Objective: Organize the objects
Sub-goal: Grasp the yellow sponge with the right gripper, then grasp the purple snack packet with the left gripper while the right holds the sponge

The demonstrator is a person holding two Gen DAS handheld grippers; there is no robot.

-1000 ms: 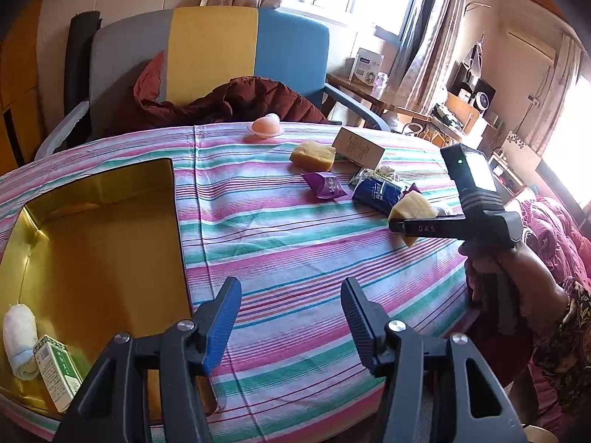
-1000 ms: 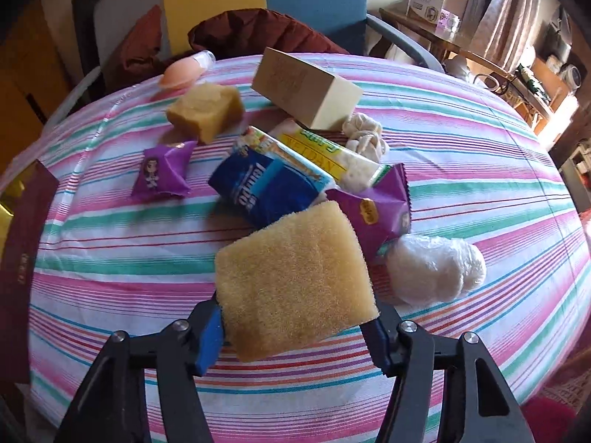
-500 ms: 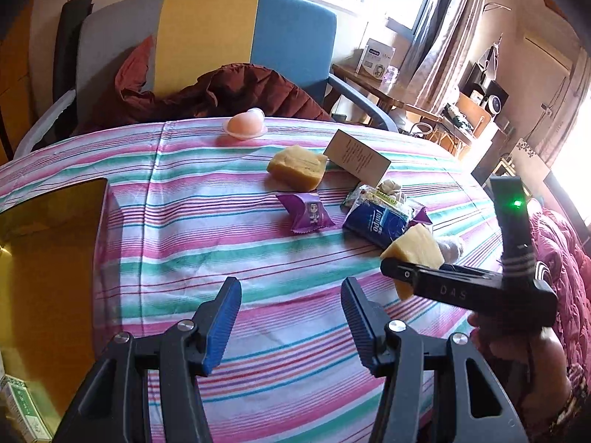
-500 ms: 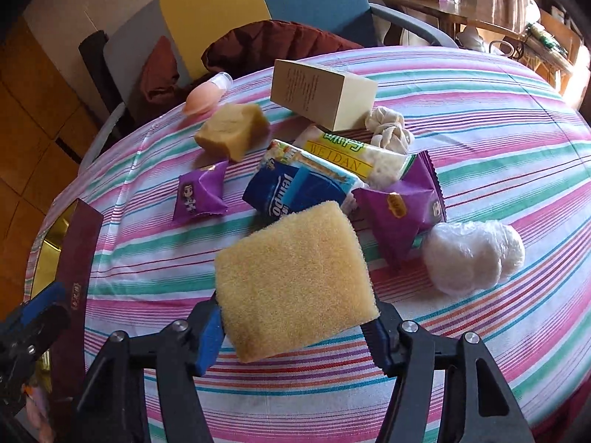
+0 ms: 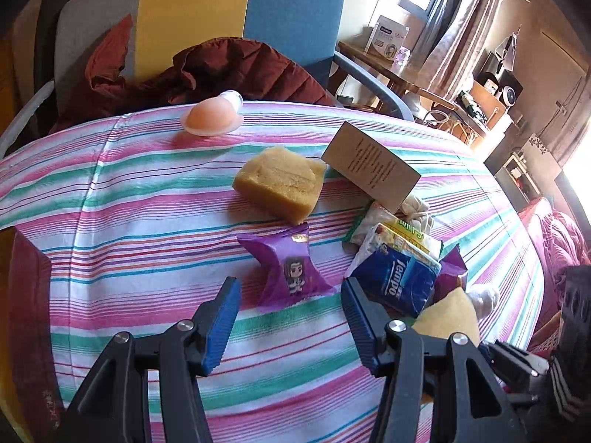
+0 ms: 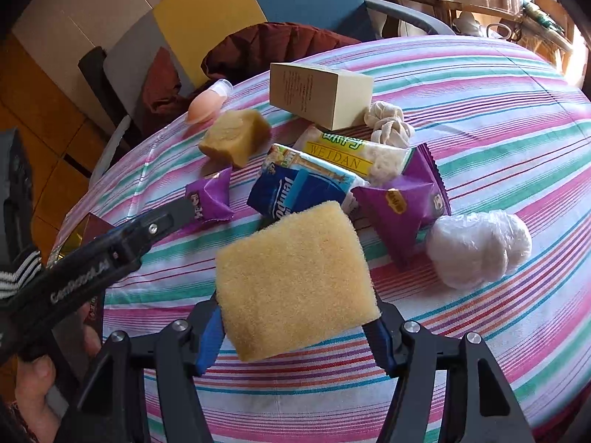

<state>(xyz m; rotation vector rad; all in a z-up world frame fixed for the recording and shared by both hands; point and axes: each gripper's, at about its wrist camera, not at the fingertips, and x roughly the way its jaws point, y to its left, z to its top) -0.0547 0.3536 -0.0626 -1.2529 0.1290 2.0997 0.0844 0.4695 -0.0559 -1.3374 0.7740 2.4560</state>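
Observation:
My right gripper [image 6: 295, 323] is shut on a yellow sponge [image 6: 295, 280] and holds it above the striped tablecloth [image 6: 498, 118]; the sponge also shows in the left wrist view [image 5: 448, 317]. My left gripper [image 5: 290, 317] is open and empty, its jaws on either side of a small purple snack packet [image 5: 290, 273], just short of it. The packet also shows in the right wrist view [image 6: 210, 199]. Beside it lie a blue tissue pack [image 5: 393, 280], a tan block [image 5: 280, 182] and a beige box [image 5: 369, 170].
A second purple packet [image 6: 400, 208], a white plastic bundle [image 6: 476, 247], a WEIDAN packet [image 6: 343, 155], a knotted cloth [image 6: 388, 123] and a pink egg-shaped item [image 5: 208, 118] lie on the table. A dark red box edge [image 5: 26, 295] is at left. An armchair with a red jacket [image 5: 221, 70] stands behind.
My left gripper has swung right from the gold box toward the pile and closed in on the small purple packet. My right gripper keeps hold of the sponge and has pulled back slightly.

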